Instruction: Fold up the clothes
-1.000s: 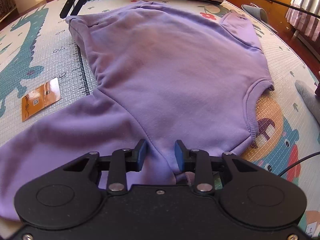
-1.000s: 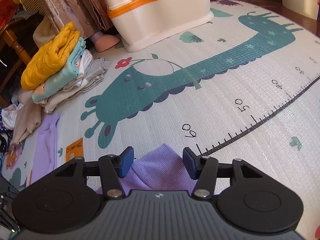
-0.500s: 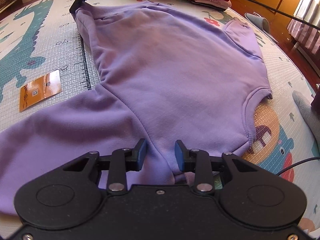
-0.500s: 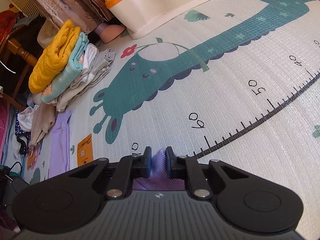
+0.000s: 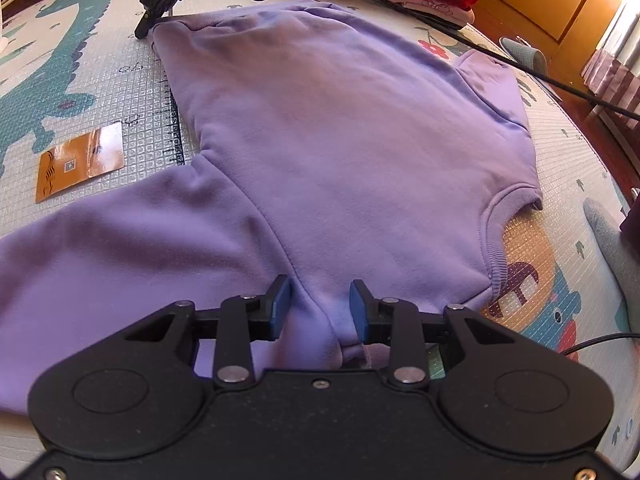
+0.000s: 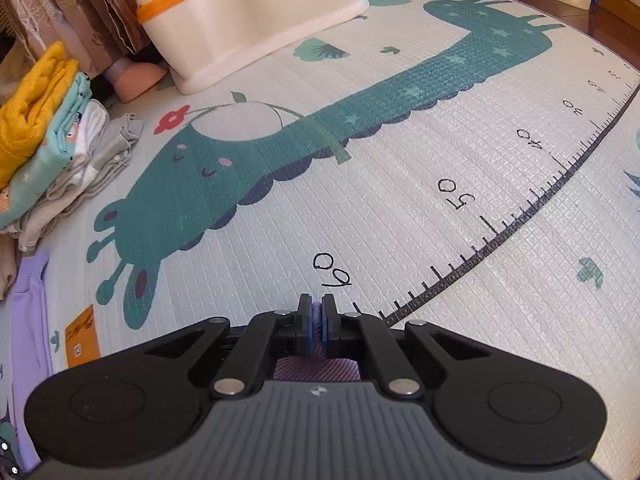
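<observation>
Left tool [image 5: 319, 304] partly open, a bunched fold of the purple sweatshirt [image 5: 340, 152] between its pads; right tool [image 6: 318, 322] clamped together on a sliver of purple fabric. Sweatshirt lies spread flat on the play mat [image 6: 400, 184]. Beyond: orange card [image 5: 80, 166], folded stacks [image 6: 44, 148], white tub [image 6: 248, 20].

The sweatshirt [image 5: 340, 152] is plain lilac, with ribbed trim of the same colour. The mat [image 6: 400, 208] is off-white with a fine grid, a teal giraffe, a red flower and a black numbered ruler. At left in the left wrist view lies an orange card [image 5: 80, 166]. The folded stack [image 6: 44, 148] at the right wrist view's left edge runs mustard, mint, white, grey. Both grippers are black with blue pads.
</observation>
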Demonstrator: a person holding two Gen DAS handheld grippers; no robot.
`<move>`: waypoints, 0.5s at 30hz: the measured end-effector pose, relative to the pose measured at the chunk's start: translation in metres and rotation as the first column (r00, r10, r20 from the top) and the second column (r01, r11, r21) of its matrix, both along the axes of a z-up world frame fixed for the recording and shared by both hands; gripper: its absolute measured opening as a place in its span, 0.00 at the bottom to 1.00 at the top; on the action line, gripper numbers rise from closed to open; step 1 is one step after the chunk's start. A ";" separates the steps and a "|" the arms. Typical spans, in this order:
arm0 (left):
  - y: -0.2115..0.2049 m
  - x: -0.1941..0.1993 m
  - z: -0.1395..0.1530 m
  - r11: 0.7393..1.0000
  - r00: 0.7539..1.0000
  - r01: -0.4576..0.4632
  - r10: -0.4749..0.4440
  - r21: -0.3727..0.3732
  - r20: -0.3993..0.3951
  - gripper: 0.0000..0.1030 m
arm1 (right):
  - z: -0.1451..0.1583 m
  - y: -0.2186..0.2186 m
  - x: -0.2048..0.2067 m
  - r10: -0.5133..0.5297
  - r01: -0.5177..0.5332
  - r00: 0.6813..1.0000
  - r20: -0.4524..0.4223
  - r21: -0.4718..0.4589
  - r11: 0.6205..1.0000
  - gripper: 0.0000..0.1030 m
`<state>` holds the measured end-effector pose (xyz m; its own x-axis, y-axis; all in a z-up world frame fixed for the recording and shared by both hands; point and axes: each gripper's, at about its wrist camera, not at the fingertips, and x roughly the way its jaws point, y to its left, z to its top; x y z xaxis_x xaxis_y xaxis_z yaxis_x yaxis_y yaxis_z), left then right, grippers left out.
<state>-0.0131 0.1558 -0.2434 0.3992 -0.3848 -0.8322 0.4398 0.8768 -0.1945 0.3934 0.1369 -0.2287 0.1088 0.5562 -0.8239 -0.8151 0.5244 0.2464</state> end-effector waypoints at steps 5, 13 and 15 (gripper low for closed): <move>0.000 -0.001 -0.001 1.000 1.000 0.001 -0.001 -0.005 0.003 0.31 | 0.013 0.001 -0.006 -0.044 0.039 0.994 0.100 0.048 0.998 0.07; 0.001 -0.002 -0.001 1.000 1.000 0.002 -0.002 -0.016 0.004 0.33 | 0.064 -0.059 -0.048 0.088 -0.131 0.975 0.203 0.206 0.970 0.14; 0.000 -0.002 -0.001 1.000 1.000 0.002 -0.002 -0.014 0.004 0.33 | 0.052 -0.058 -0.067 0.181 -0.207 0.968 0.173 0.145 0.968 0.14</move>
<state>-0.0150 0.1561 -0.2441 0.4019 -0.3976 -0.8249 0.4425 0.8730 -0.2052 0.3269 0.0791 -0.1762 0.1067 0.7030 -0.7031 -0.9323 0.3166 0.1750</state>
